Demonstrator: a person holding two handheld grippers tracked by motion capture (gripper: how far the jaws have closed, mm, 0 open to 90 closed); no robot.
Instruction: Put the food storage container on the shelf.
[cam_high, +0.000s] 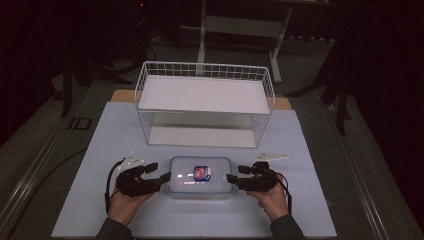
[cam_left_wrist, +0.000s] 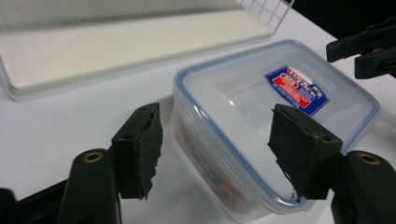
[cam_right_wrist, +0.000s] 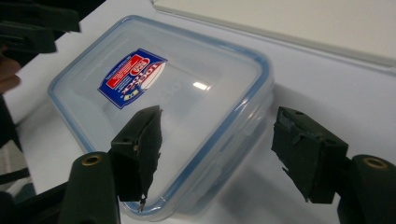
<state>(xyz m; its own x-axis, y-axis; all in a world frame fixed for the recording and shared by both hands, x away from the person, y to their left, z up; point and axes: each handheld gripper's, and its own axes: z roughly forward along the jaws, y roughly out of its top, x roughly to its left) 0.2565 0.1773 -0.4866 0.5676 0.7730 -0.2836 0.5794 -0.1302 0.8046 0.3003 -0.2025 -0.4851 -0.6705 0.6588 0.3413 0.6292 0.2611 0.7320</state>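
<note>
On the tabletop (cam_high: 125, 210), our two tools close in on a lidded clear container from either side.

Our left tool (cam_high: 159, 173) and right tool (cam_high: 235, 174) both have their jaws spread, neither pinching anything; in the left gripper view the left tool (cam_left_wrist: 217, 144) straddles the container's near corner, and in the right gripper view the right tool (cam_right_wrist: 217, 147) does the same at the opposite end. The container (cam_high: 200, 176), clear plastic with a blue-rimmed lid and a red-and-blue label, sits flat between them, just beside each tool's tips. We judge this to be the approach before a two-sided grasp; next, each tool must ease in over the container's end and press shut evenly. Beyond it stands a white wire shelf rack (cam_high: 205, 102).
</note>
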